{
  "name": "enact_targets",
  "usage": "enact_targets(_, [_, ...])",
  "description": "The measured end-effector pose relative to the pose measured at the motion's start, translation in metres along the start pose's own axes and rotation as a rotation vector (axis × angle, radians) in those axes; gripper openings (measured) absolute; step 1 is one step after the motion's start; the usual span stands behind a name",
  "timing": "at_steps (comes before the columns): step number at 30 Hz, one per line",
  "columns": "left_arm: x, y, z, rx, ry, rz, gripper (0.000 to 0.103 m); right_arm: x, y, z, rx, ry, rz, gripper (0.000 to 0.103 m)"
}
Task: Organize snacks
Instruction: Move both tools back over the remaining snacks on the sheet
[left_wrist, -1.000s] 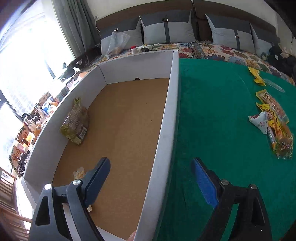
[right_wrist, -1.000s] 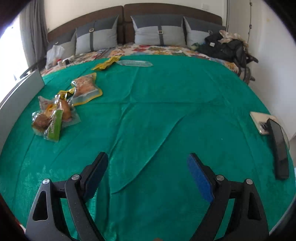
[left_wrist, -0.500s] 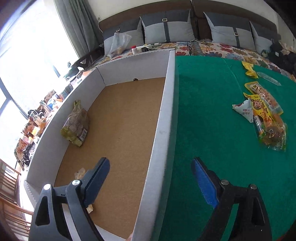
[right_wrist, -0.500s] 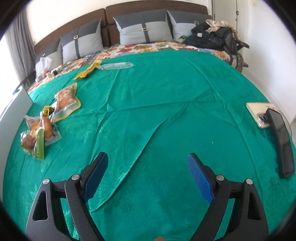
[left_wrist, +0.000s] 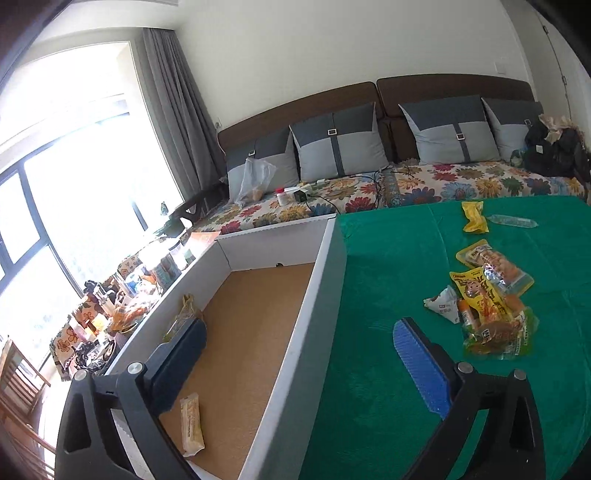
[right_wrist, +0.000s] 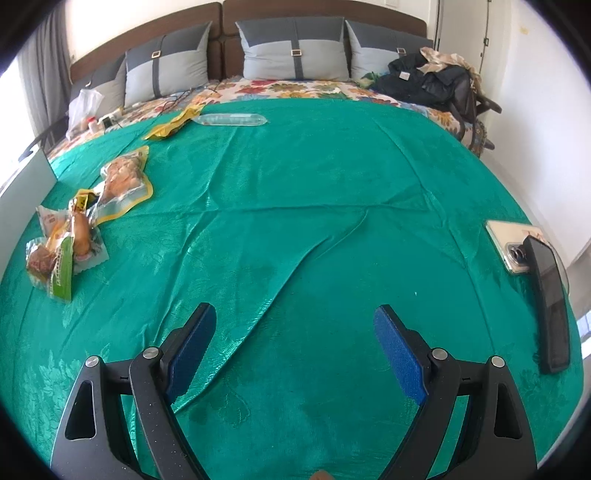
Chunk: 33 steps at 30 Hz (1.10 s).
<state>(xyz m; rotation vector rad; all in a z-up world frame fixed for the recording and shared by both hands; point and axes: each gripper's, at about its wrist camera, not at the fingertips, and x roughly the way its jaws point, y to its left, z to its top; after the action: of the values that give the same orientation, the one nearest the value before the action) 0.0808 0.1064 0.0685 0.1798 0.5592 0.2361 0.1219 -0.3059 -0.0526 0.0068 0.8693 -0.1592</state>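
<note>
A white-walled box (left_wrist: 325, 295) with a cork floor stands left of the green cloth. In it lie a small wrapped bar (left_wrist: 192, 424) and a greenish snack bag (left_wrist: 184, 314), partly hidden by my finger. A pile of snack packets (left_wrist: 487, 314) lies on the cloth; it also shows in the right wrist view (right_wrist: 70, 243). A yellow wrapper (left_wrist: 472, 218) and a clear packet (left_wrist: 513, 220) lie farther back. My left gripper (left_wrist: 295, 350) is open and empty, straddling the box's right wall. My right gripper (right_wrist: 295, 339) is open and empty over bare cloth.
Two phones (right_wrist: 546, 295) lie at the cloth's right edge. Grey pillows (right_wrist: 295, 51) and a dark bag (right_wrist: 428, 81) sit at the back on a floral sheet. A cluttered windowsill (left_wrist: 110, 314) runs left of the box.
The left gripper has tilted up and turned right, bringing the snack pile closer and more room into view. The right gripper has shifted slightly; both stay open.
</note>
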Motion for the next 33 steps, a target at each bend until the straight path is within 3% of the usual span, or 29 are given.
enact_targets(5, [0.002, -0.061, -0.013, -0.011, 0.121, -0.261, 0.103, 0.003, 0.001, -0.001, -0.02, 0.018, -0.01, 0.09])
enact_targets(9, [0.036, -0.106, -0.042, 0.031, 0.274, -0.351, 0.103, 0.007, -0.001, -0.002, -0.019, 0.041, -0.014, 0.09])
enact_targets(13, [0.067, -0.125, -0.065, -0.01, 0.367, -0.363, 0.103, 0.009, -0.001, -0.004, -0.023, 0.054, -0.021, 0.09])
enact_targets(21, [0.114, -0.126, -0.085, -0.052, 0.433, -0.265, 0.103, 0.014, 0.003, -0.006, -0.041, 0.07, -0.014, 0.09])
enact_targets(24, [0.119, -0.116, -0.089, -0.126, 0.424, -0.28, 0.103, 0.015, 0.001, -0.007, -0.033, 0.071, -0.003, 0.09])
enact_targets(33, [0.119, -0.113, -0.091, -0.133, 0.377, -0.271, 0.103, 0.018, -0.003, -0.008, 0.012, 0.064, 0.018, 0.094])
